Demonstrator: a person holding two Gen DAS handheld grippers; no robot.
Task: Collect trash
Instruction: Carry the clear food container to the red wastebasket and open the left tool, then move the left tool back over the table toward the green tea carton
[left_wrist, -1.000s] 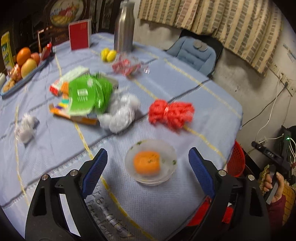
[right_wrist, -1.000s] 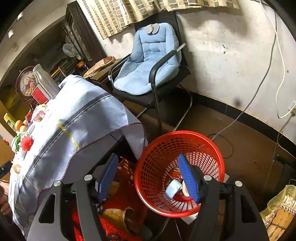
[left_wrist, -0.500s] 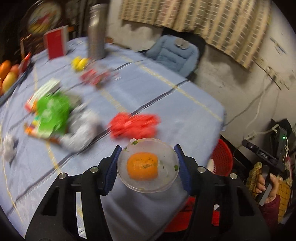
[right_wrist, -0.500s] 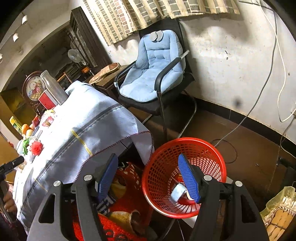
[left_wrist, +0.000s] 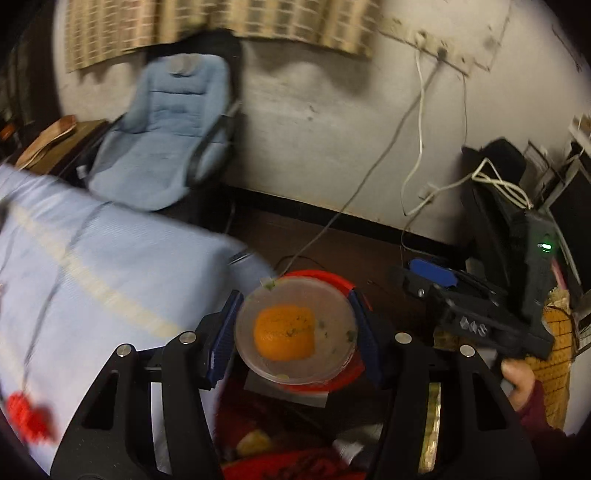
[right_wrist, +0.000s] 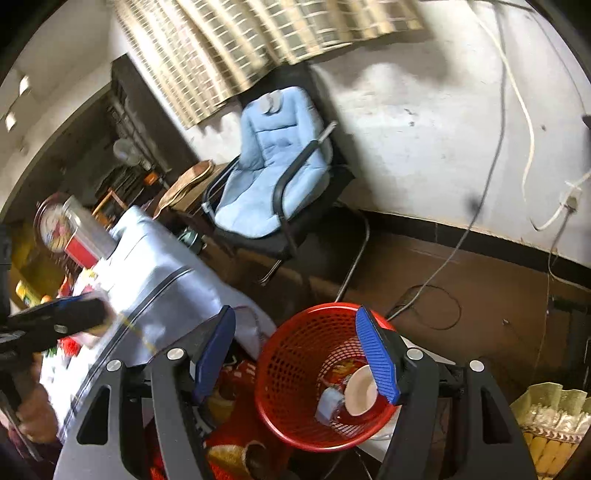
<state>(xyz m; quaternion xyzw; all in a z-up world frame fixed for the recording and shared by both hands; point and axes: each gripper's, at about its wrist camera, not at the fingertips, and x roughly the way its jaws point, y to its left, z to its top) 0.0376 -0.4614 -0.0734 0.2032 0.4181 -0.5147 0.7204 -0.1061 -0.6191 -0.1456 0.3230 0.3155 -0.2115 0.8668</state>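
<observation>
My left gripper (left_wrist: 295, 334) is shut on a clear plastic bowl (left_wrist: 332, 295) with orange leftovers in it. It holds the bowl past the table edge, above the red mesh trash basket (left_wrist: 314, 275). My right gripper (right_wrist: 299, 356) is open and empty, hovering over the same basket (right_wrist: 295, 369), which holds a white cup (right_wrist: 360, 391) and other scraps. The right gripper also shows in the left wrist view (left_wrist: 436, 280), to the right of the basket.
The table with the blue cloth (left_wrist: 92, 280) is at the left, with a red scrap (left_wrist: 29, 421) on it. A blue padded chair (right_wrist: 273, 184) stands behind by the wall. Cables (right_wrist: 461, 240) trail across the floor. A yellow bag (right_wrist: 554, 417) is at the right.
My left gripper shut on the bowl, lifted it off the table and swung it right, over the basket. My right gripper stayed open over the basket and shifted slightly.
</observation>
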